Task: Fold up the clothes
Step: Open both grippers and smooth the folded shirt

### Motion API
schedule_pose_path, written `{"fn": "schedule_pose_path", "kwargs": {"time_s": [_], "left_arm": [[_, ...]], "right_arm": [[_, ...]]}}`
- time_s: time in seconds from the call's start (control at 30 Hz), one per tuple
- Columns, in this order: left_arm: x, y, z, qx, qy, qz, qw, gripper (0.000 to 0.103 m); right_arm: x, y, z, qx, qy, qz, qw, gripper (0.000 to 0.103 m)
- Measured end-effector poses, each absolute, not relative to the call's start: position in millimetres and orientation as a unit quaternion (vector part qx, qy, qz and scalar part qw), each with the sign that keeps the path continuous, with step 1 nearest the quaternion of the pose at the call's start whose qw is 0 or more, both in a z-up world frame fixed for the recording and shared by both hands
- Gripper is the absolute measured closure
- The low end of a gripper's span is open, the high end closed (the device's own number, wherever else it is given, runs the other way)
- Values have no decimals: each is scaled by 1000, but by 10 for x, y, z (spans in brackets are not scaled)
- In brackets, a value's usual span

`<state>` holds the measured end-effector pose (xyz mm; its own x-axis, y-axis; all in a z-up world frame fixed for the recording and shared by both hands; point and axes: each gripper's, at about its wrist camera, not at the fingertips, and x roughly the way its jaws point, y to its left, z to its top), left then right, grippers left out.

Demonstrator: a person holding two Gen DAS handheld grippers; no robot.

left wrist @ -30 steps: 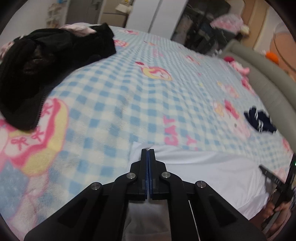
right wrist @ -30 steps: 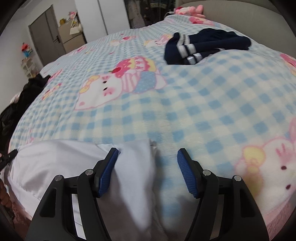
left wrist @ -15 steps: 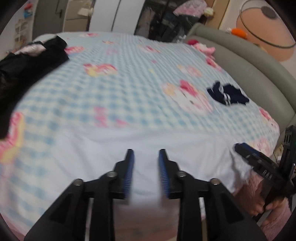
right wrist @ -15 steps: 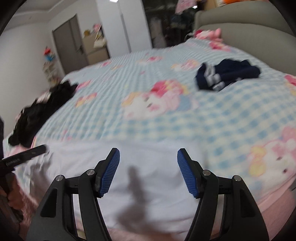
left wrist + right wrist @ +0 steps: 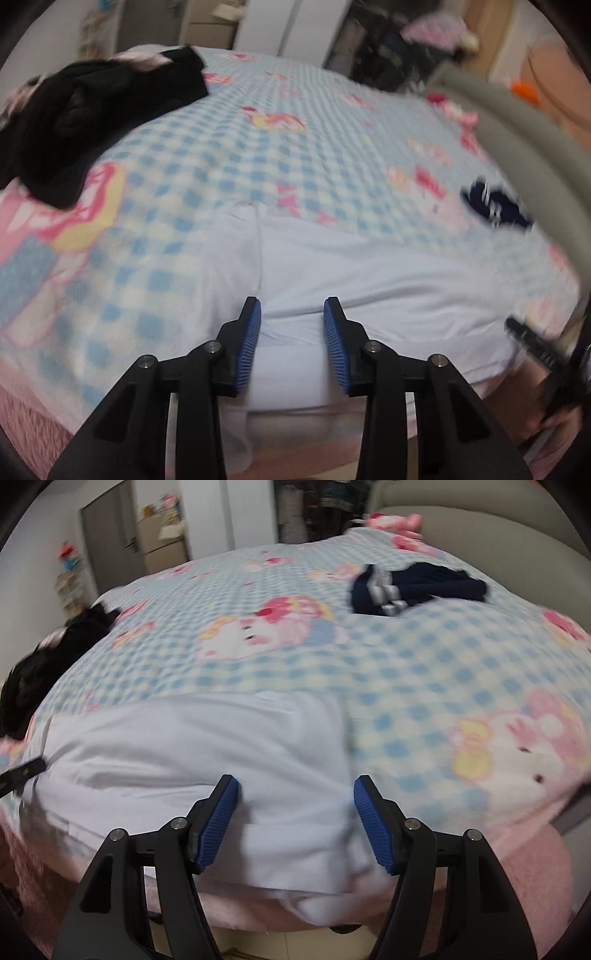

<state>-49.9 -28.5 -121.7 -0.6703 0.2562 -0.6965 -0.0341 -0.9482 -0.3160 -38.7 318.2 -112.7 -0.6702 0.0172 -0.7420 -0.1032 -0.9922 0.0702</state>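
Bedroom, with a bed under a blue-and-white checked blanket (image 5: 424, 686) printed with pink cartoon cats; grey padded bed frame (image 5: 524, 147) at the far right, pale wardrobe doors at the back. Spread flat along the near edge of the bed: a white garment (image 5: 369, 273), wide, its lower part hanging over the side, a raised seam or fold line towards its left end. Cannot tell what kind of garment. Further back on the blanket, well apart from the white one: a heap of black clothing (image 5: 92, 110) to the left, a small navy piece with white stripes (image 5: 413, 585) to the right.

Left gripper (image 5: 291, 339) released, blue pads apart, nothing held, poised over the near edge of the white cloth. Right gripper (image 5: 295, 823) likewise released, spread wider, above the garment's right-hand part, empty.

Judged by the soft wrinkles and limp overhang: thin, light fabric, floppy, likely to slide on the fleecy blanket and sag if lifted at one point. Best taken by pinching an edge or corner on each side, both layers together.
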Motion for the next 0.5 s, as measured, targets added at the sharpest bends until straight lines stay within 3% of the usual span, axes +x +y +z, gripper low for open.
{"fn": "schedule_pose_path", "kwargs": {"time_s": [0.17,0.3,0.5], "left_arm": [[-387,179,-1110,-382,-98,908,142,56],[-448,374,-1322,-425,-42,895,131,55],[-431,-15,-1279,-417,-94,898,99,56]], "right_arm": [[-327,2914,-1089,-393,40,919,-10,34],[-340,2839,-1157,-408,19,913,-9,37],[-240,3488,-1187,-416,88,903,63,36]]}}
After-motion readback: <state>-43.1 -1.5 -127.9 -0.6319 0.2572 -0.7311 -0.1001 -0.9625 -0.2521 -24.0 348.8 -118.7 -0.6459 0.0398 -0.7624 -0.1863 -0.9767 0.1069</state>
